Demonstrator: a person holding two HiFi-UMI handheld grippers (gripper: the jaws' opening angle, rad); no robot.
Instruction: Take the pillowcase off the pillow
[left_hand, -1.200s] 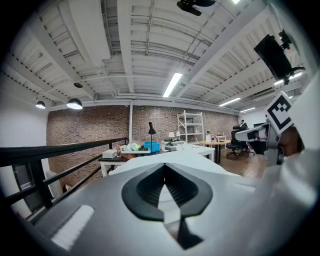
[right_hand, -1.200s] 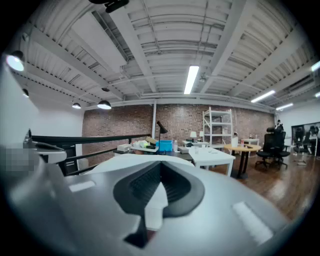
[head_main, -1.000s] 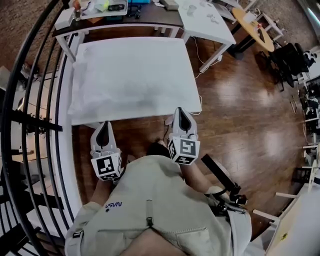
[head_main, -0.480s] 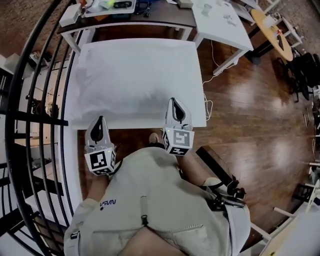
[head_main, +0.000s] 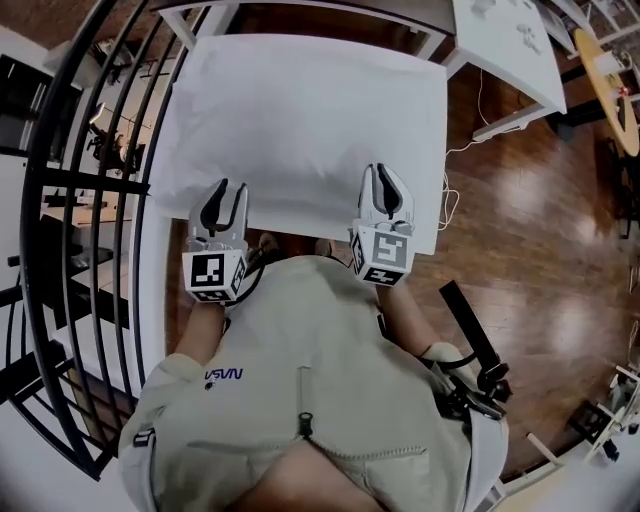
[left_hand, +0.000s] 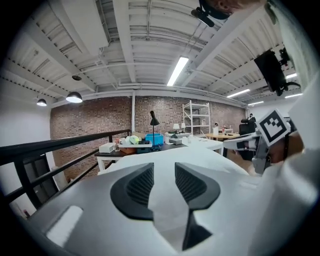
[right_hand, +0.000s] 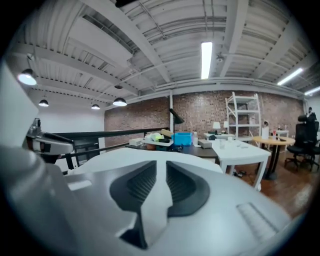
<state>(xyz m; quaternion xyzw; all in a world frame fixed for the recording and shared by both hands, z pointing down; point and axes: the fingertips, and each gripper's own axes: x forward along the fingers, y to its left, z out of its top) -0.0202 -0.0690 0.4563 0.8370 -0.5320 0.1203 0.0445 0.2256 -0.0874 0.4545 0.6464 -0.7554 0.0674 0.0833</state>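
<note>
A white pillow in its white pillowcase (head_main: 300, 120) lies flat across a white table (head_main: 425, 238). My left gripper (head_main: 228, 190) hovers at the pillow's near left edge. Its jaws have just been opening and stand apart, with nothing pressed between the pads. My right gripper (head_main: 385, 172) is over the near right edge. Its jaws have also just been opening to a narrow gap, with nothing caught in it. In the left gripper view the pillowcase (left_hand: 165, 160) shows past the left gripper (left_hand: 164, 169). The right gripper view shows the pillowcase (right_hand: 125, 157) beyond the right gripper (right_hand: 161, 167).
A black metal railing (head_main: 60, 180) runs along the left. Another white table (head_main: 510, 50) and a round wooden table (head_main: 612, 85) stand at the back right. A cable (head_main: 452, 205) trails on the wooden floor. A dark desk with a blue bin (right_hand: 182, 138) is behind the pillow.
Both grippers moved forward from below the table edge to the pillow's near edge. Their jaws, shut before, now stand apart, the left wider than the right.
</note>
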